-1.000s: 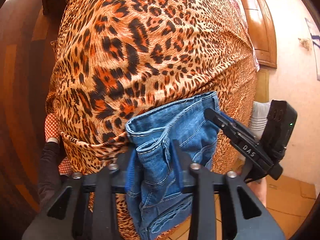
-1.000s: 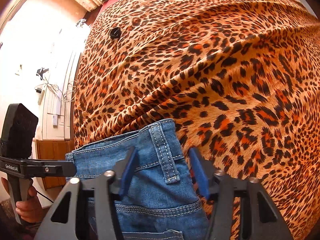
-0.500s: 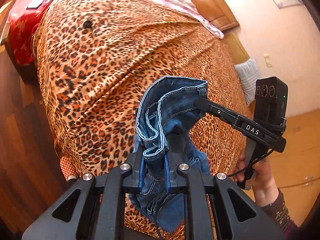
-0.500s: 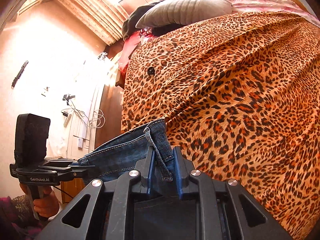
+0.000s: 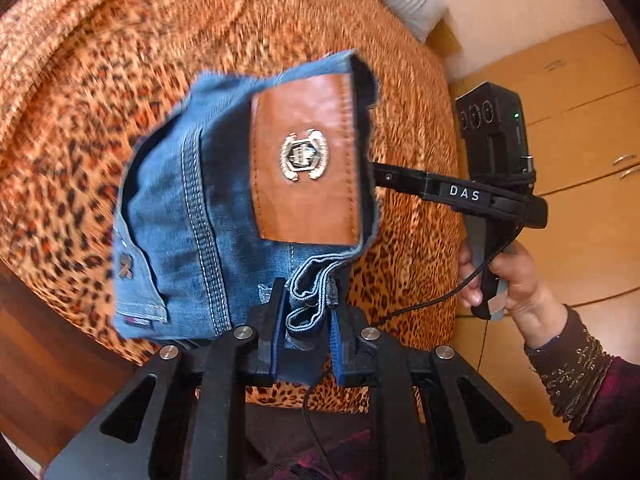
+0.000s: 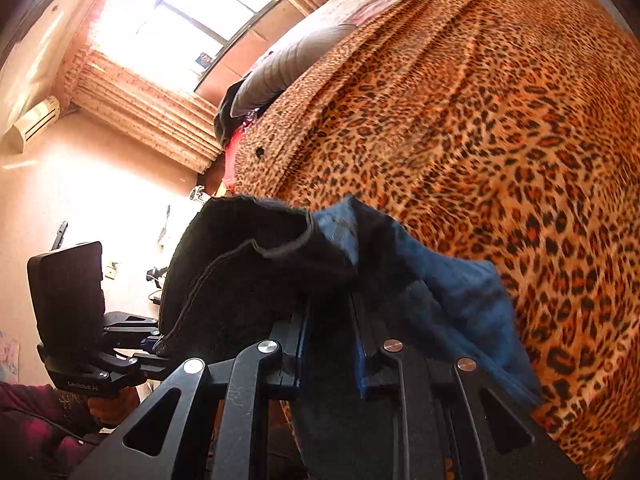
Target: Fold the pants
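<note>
Blue jeans [image 5: 192,216], waistband bunched and clenched in left gripper [image 5: 308,320] and right gripper [image 6: 328,344], are held above leopard-print bedspread [image 6: 500,128]; folding is judged barely begun, no fold laid.

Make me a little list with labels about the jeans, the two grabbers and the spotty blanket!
jeans: blue denim jeans, lifted above the bed, bunched
patch: brown leather patch with a metal badge, on the waistband
left gripper: left gripper, fingers shut on a fold of the jeans
right gripper: right gripper, fingers shut on the jeans
blanket: leopard-print blanket covering the bed
pillow: grey pillow at the far end
folded yet: no
</note>
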Motion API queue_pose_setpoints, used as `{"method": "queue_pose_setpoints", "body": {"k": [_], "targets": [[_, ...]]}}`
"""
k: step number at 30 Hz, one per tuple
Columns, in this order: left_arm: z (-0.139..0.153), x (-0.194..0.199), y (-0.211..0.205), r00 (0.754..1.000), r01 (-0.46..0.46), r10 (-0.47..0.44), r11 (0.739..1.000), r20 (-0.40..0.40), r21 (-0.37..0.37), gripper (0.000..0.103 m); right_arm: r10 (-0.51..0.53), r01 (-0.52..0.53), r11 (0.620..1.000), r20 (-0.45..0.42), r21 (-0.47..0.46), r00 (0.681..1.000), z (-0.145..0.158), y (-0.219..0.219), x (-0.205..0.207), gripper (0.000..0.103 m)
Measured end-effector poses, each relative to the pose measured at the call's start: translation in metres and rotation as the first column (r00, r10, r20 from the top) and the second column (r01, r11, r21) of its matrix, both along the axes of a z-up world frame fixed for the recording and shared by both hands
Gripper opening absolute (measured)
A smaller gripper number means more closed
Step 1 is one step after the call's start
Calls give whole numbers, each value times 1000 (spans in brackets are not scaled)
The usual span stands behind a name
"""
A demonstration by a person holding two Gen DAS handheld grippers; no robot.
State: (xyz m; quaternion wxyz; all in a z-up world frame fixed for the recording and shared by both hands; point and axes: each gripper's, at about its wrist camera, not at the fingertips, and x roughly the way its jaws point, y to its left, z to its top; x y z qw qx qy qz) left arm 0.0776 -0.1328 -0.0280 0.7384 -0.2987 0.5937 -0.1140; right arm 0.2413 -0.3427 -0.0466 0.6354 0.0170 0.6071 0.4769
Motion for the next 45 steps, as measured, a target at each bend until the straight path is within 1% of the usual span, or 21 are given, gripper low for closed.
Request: {"method": "queue_pose_setpoints", "body": {"k": [3,7,9,10,11,13,16,18,23,24,25,26,28,30,33,35,36,40,42,43,45], "targets": [[-48,-6,-18,986,13,-20,999,-163,-44,14,-38,38,982,-1,-183,999,-43,-36,-6,22],[-38,-29,-4,990,-26,19,999,-139,-44,18,-147,141,982,-42,-123,988,-39,-75,-1,25],[-32,-37,13,985,-106,91,989,-147,-100,28,-195,191,980,-90,-52,977,-29,-84,5,51],[-34,-40,22,978,-159,135,976,-161,-148,47,-220,219,975,-120,-19,968,-26,-86,8,60],[-37,-45,30,967,-220,186,955,-174,-198,58,-243,246,969,-149,8,959,-25,-87,10,71],[-42,-55,44,937,-332,282,905,-208,-267,58,-251,268,962,-222,50,942,-31,-80,16,71],[-47,-73,53,903,-424,359,835,-238,-351,62,-241,260,965,-289,26,926,-44,-63,21,71],[-53,-79,51,891,-442,371,841,-261,-313,67,-229,233,972,-304,-23,925,-53,-52,19,71],[-83,-60,32,875,-446,356,855,-328,-265,65,-133,116,990,-298,-75,945,-69,-19,6,71],[-84,-53,26,876,-431,341,871,-341,-235,61,-115,88,989,-254,-116,960,-71,-11,3,60],[-81,-48,19,884,-408,320,883,-339,-231,41,-77,49,990,-221,-131,972,-66,-4,-1,47],[-74,-46,14,896,-382,300,897,-327,-222,35,-37,12,992,-194,-127,980,-58,0,-4,27],[-61,-47,7,914,-351,285,913,-289,-210,35,-9,0,998,-124,-68,992,-27,-10,-10,19],[-67,-49,-2,918,-335,254,908,-305,-251,33,-8,5,998,-47,-68,999,-5,-26,-11,19],[-105,-49,-14,887,-309,203,928,-415,-206,29,26,-16,972,39,-236,999,-32,-34,-15,19],[-111,-61,-10,871,-352,199,891,-449,-286,27,53,-42,952,29,-305,998,-60,-32,-15,25],[-104,-68,-5,881,-345,197,890,-431,-297,27,56,-41,952,43,-304,997,-63,-33,-16,28],[-48,-90,19,949,-248,188,942,-254,-226,33,-7,24,974,75,-227,997,-30,-32,-9,38],[-26,-87,33,955,-260,226,950,-191,-172,44,-36,54,985,112,-163,993,-11,-23,0,49],[-19,-82,40,953,-279,257,951,-158,-133,57,-37,50,992,111,-119,993,-4,-15,3,49],[-14,-70,52,941,-326,316,943,-123,-70,62,-9,20,996,114,-89,993,1,9,4,52]]}}
